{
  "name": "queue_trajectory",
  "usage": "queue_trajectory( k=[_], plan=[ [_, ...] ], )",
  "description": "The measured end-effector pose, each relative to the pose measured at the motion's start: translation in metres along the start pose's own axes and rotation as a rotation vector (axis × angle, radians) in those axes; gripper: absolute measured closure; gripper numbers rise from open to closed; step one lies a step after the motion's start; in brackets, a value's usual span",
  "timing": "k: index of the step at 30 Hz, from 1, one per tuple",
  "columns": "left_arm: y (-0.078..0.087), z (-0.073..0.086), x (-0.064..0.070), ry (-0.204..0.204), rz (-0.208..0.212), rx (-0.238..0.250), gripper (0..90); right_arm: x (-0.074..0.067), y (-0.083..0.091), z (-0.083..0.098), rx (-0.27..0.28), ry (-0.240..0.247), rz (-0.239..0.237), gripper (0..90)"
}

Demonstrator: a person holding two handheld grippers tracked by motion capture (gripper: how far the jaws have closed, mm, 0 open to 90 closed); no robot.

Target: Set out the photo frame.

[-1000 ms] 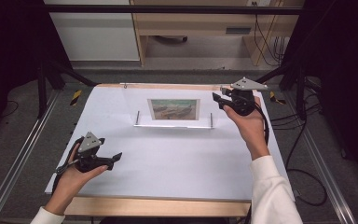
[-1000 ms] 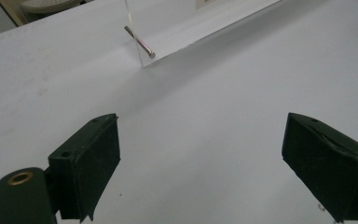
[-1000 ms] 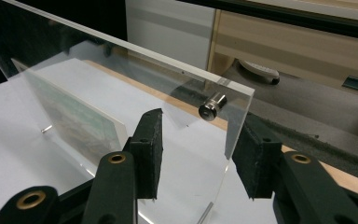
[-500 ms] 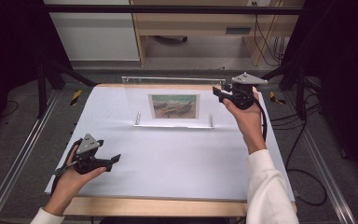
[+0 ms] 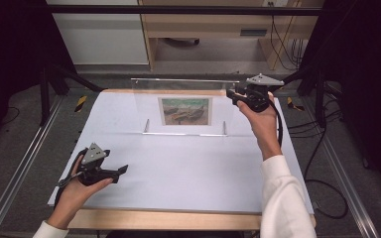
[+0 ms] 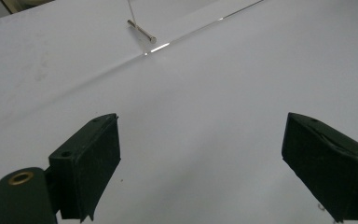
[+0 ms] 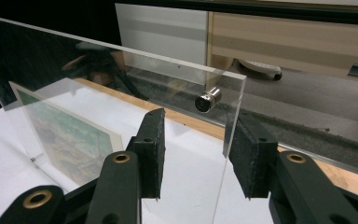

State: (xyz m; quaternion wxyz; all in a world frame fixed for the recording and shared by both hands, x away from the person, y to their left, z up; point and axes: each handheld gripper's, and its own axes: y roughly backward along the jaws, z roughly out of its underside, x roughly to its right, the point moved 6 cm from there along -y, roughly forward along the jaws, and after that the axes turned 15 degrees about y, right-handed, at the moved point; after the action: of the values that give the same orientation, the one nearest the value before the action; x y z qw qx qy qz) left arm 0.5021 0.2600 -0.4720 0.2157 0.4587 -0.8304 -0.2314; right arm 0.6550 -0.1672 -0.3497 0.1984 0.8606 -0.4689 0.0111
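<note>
the right gripper straddles the clear frame's edge — jaws apart, not pinching. the left gripper rests released on the white desk.

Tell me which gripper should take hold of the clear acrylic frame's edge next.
Right. The right gripper already has its open jaws either side of the acrylic frame at its upright edge, so closing should grip it. The left gripper sits open over bare white table, well short of the frame.

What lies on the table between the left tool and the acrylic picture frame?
Nothing: bare white table surface separates the left tool from the acrylic picture frame, seen in the high view and left gripper view.
</note>
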Motion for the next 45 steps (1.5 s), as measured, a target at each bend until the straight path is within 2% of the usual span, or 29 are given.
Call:
queue_trajectory(
  k=[18, 37, 41, 45],
  plan=[
    [0.0019, -0.0002, -0.0024, 0.002, 0.006, 0.004, 11.6, 0.0056, -0.0083, -0.0008, -0.022, -0.015, 0.007, 58.5],
    [0.0029, -0.0003, -0.0036, -0.005, 0.001, 0.006, 11.6, 0.0072, -0.0093, 0.0028, -0.033, -0.024, 0.011, 52.3],
    [0.003, -0.0001, -0.0043, -0.004, -0.001, 0.006, 11.6, 0.0083, -0.0081, 0.0036, -0.035, -0.027, 0.015, 46.9],
    [0.0013, 0.0012, -0.0049, 0.0, -0.006, 0.004, 11.2, 0.0045, -0.0024, 0.0042, -0.048, -0.01, 0.027, 34.1]
  ],
)
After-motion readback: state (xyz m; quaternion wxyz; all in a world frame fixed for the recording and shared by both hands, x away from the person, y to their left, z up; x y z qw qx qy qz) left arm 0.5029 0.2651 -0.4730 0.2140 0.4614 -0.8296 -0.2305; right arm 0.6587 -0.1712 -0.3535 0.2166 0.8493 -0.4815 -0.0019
